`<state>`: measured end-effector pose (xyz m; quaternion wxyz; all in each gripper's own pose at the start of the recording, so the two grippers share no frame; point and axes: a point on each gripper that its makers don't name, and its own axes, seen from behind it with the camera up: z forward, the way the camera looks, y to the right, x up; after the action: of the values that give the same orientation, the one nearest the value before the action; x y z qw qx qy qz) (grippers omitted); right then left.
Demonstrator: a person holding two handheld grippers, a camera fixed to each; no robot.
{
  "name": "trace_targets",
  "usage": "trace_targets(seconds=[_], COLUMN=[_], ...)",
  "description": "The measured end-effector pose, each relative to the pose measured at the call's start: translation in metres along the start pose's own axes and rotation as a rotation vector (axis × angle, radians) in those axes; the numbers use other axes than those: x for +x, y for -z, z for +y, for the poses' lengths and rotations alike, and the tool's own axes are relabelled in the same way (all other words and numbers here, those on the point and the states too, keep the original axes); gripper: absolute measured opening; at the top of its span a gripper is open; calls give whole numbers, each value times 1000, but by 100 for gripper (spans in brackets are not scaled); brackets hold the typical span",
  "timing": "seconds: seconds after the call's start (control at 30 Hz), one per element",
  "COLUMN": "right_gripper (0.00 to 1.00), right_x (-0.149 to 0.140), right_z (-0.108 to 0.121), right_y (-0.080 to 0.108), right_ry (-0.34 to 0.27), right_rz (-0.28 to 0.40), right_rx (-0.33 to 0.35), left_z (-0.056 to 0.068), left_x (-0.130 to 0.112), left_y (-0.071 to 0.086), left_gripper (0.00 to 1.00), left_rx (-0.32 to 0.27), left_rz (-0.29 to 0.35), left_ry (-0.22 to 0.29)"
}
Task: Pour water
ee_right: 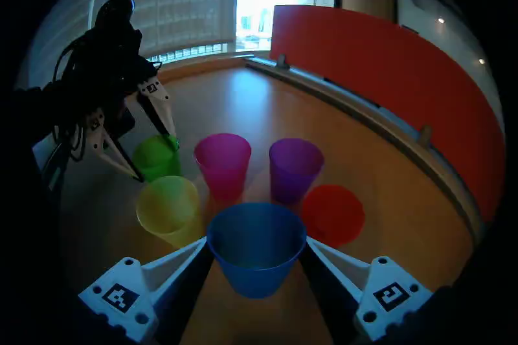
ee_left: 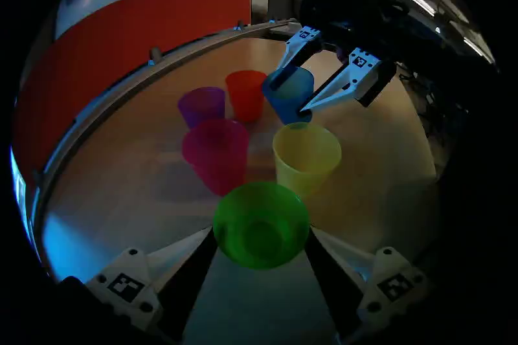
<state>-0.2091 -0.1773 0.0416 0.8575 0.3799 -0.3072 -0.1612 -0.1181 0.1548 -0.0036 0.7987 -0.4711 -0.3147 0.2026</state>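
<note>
Cups held for pouring — the green cup (ee_left: 261,225) is gripped between the left gripper's (ee_left: 260,233) fingers, the blue cup (ee_right: 256,249) between the right gripper's (ee_right: 256,241), both near the yellow cup (ee_left: 305,154) on the table (ee_left: 382,151). Water cannot be discerned. If a cup is tilted off-line, water may be spilled onto the table. No writing is legible — only coded markers (ee_left: 125,285).

Left gripper view sat low over table (ee_left: 382,151), green cup (ee_left: 261,225) v. close at 6 o'clock, right gripper (ee_left: 289,96) far off at 1. Right gripper view faced opp. way: blue cup (ee_right: 256,248) close at 6, left gripper (ee_right: 157,156) at 10. Both shared cup cluster (ee_left: 217,151) btwn.
</note>
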Motion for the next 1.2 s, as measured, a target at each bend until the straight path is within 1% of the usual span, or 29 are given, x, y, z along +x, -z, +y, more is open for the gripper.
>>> trace_targets(seconds=[0.03, 0.1, 0.27, 0.47, 0.67, 0.87, 1.07, 1.2], right_gripper=[89, 90, 90, 89, 90, 90, 90, 90], right_x=[0, -1, -1, -4, -10, -16, -18, -22], right_z=[0, -1, -1, -2, -3, -3, -3, -4], right_y=[-1, -3, -6, -12, -13, -13, -12, -9], right_ry=[0, 0, -2, -13, -19, -25, -30, -30], right_rz=[-1, -2, -1, 0, -6, -12, -4, -7], right_rx=[1, 2, 4, 6, 3, -2, -8, -10], left_z=[0, 0, 1, -2, -2, 2, 5, 9], left_x=[0, 1, 1, -4, -7, -7, -16, -22], left_y=[0, 0, 2, 2, 6, 10, 12, 12], left_gripper=[92, 99, 99, 99, 99, 99, 99, 99], left_rx=[1, -1, -3, 20, 22, 9, 13, 13], left_rz=[2, 6, 4, -4, -4, 4, -16, -30], left_ry=[0, 0, 4, 4, 17, 35, 25, 26])
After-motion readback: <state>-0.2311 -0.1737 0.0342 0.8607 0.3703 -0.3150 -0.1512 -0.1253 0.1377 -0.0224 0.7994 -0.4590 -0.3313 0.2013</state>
